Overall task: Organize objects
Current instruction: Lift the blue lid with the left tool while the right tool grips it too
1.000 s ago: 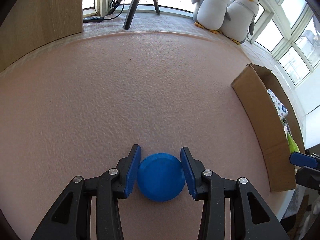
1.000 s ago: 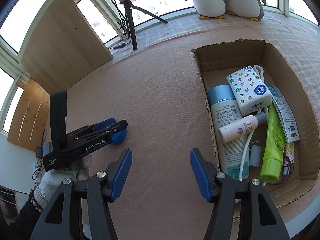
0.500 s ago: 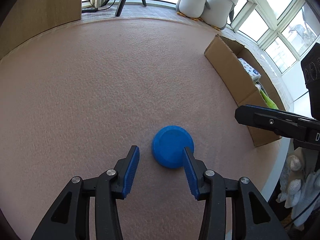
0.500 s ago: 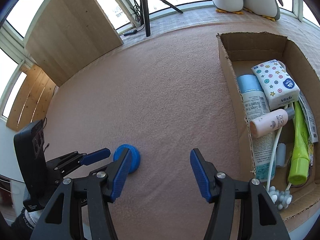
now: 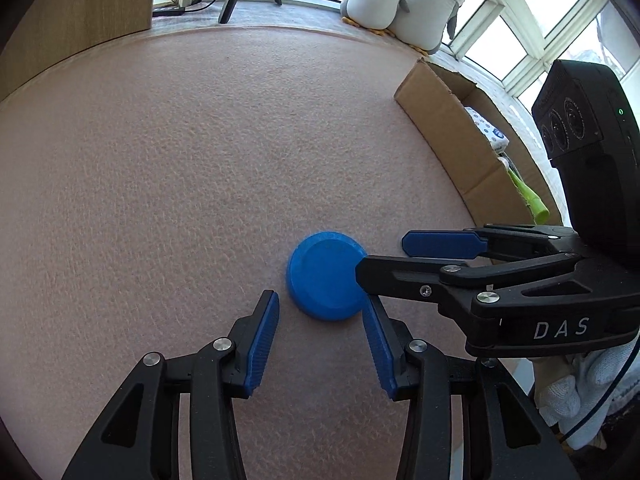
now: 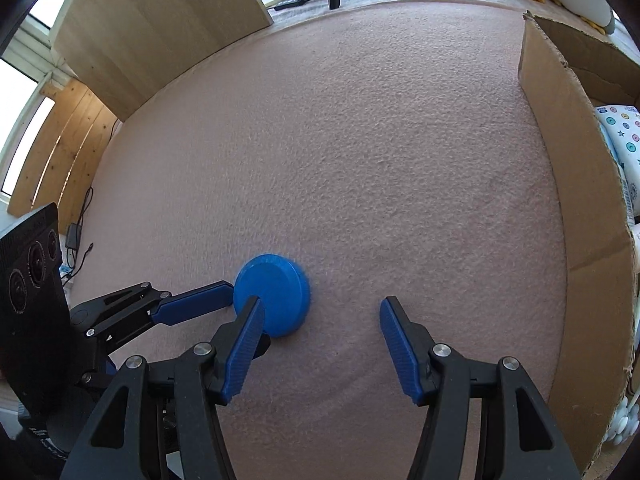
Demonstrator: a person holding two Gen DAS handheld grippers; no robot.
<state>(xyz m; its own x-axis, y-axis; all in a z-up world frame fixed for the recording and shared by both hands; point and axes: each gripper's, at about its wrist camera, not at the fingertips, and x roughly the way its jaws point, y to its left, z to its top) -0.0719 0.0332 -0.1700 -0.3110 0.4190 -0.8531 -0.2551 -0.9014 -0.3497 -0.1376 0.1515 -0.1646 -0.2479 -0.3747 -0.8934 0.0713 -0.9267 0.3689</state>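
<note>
Since 1 second ago I am letting go of the blue lid (image 5: pixel 325 276) with my left gripper (image 5: pixel 318 338) and backing it off, while my right gripper (image 6: pixel 322 340) is swinging in from the box side toward the same lid. My left gripper is now sitting spread, its 2 blue pads just short of the lid and holding nothing. My right gripper is also spread wide and empty; from its own camera the lid (image 6: pixel 273 294) is lying just past its left pad rather than between the 2 pads, so I am not yet lined up for a pinch. From the left camera, one finger of the right gripper (image 5: pixel 400 260) is crossing over the lid's edge.

The lid is resting flat on the pink felt tabletop (image 6: pixel 380 160), well apart from the cardboard box (image 6: pixel 572 184). The box is already holding several toiletries, among them a patterned tissue pack (image 6: pixel 618 128) and a green tube (image 5: pixel 528 196). I am judging the sorting mostly done: the lid looks like the last loose thing in view, and grasping and carrying it to the box is what is left.
</note>
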